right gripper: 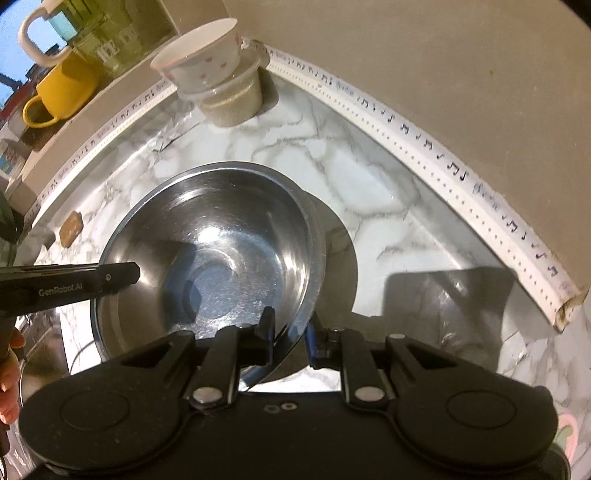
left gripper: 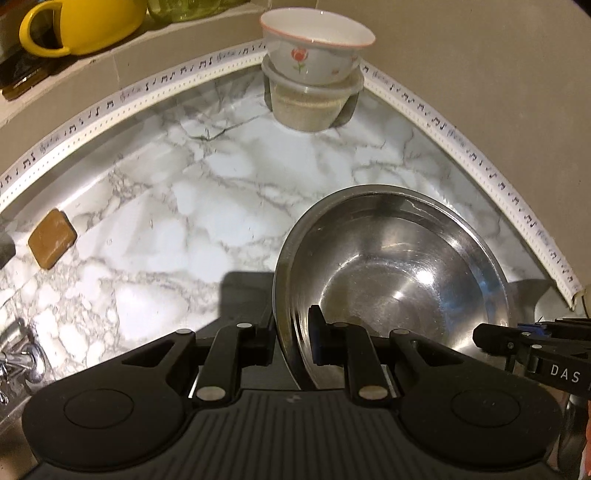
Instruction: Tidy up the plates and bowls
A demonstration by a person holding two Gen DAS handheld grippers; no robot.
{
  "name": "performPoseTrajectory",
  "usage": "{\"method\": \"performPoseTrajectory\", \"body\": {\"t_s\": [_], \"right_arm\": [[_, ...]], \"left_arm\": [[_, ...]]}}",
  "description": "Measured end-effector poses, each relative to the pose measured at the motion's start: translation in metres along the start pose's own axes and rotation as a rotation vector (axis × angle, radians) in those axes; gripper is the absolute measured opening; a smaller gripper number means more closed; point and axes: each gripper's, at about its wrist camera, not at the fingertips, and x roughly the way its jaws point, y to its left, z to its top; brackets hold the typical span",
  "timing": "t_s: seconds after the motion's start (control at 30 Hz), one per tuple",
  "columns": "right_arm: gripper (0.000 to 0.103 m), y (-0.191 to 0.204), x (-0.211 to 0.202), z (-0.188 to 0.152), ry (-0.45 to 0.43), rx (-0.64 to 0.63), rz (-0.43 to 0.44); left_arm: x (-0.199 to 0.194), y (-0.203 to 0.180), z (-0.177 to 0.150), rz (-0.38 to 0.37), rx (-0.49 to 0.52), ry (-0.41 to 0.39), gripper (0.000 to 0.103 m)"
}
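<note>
A large steel bowl (left gripper: 399, 266) rests on the marble counter (left gripper: 177, 206); it also shows in the right wrist view (right gripper: 207, 251). My left gripper (left gripper: 291, 332) is shut on the bowl's left rim. My right gripper (right gripper: 290, 332) is shut on the bowl's near right rim. Each gripper shows in the other's view, the right one (left gripper: 491, 338) at the bowl's right, the left one (right gripper: 125, 275) at its left. A white floral bowl (left gripper: 317, 46) sits on a clear plastic container (left gripper: 314, 103) in the far corner, also seen in the right wrist view (right gripper: 201, 62).
A brown soap bar (left gripper: 51, 238) lies on the counter at left. A yellow mug (left gripper: 81, 24) and glass jars stand on the ledge behind. A white trim strip (right gripper: 443, 162) lines the beige walls. A tap (left gripper: 18, 354) is at lower left.
</note>
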Motion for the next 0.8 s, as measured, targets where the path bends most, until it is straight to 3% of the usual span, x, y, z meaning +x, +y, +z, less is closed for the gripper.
{"method": "performPoseTrajectory", "body": {"t_s": [0.6, 0.8], "right_arm": [[0.017, -0.003, 0.009, -0.009, 0.025, 0.021, 0.0], [0.022, -0.003, 0.009, -0.009, 0.024, 0.033, 0.0]], "left_arm": [[0.01, 0.0, -0.014, 0.006, 0.009, 0.017, 0.017], [0.01, 0.0, -0.014, 0.001, 0.011, 0.018, 0.017]]}}
